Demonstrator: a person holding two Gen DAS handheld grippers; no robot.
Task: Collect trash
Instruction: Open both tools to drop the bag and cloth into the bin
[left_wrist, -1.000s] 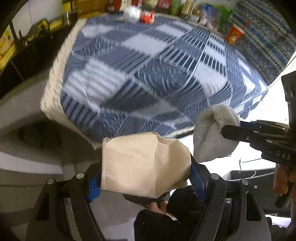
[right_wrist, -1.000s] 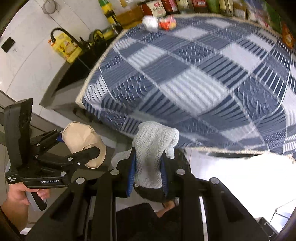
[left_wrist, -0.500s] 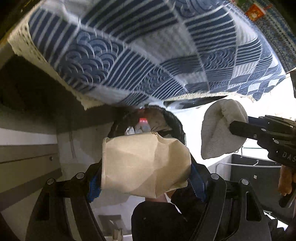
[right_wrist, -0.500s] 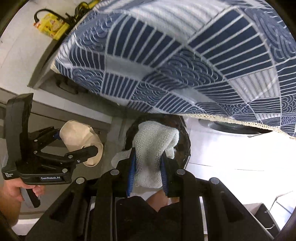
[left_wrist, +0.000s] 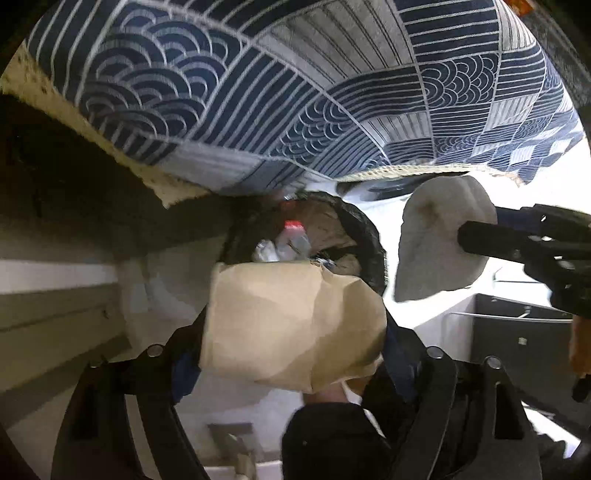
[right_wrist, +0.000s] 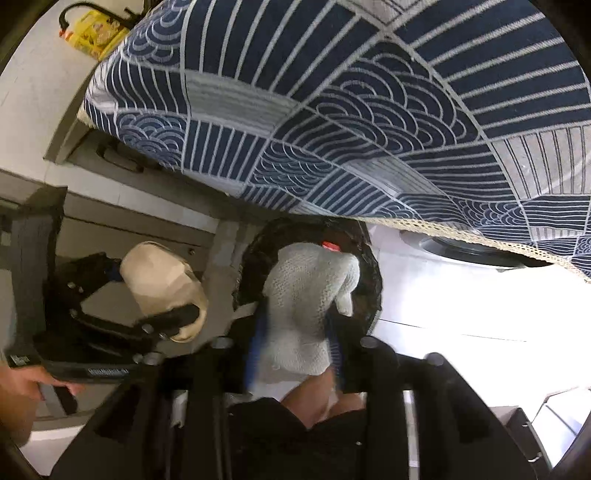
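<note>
The counter's blue patterned cloth (left_wrist: 280, 96) hangs ahead of both tools. Just beyond their tips stands the black-lined trash bin (right_wrist: 369, 273), a red-capped bottle (left_wrist: 293, 236) inside. The left tool (left_wrist: 295, 343), jaws opening, has the crumpled tan paper bag (left_wrist: 291, 325) between its fingers. The right tool (right_wrist: 295, 339), jaws opening too, has the white knitted cloth (right_wrist: 306, 295) between its blue pads, over the bin's mouth.
</note>
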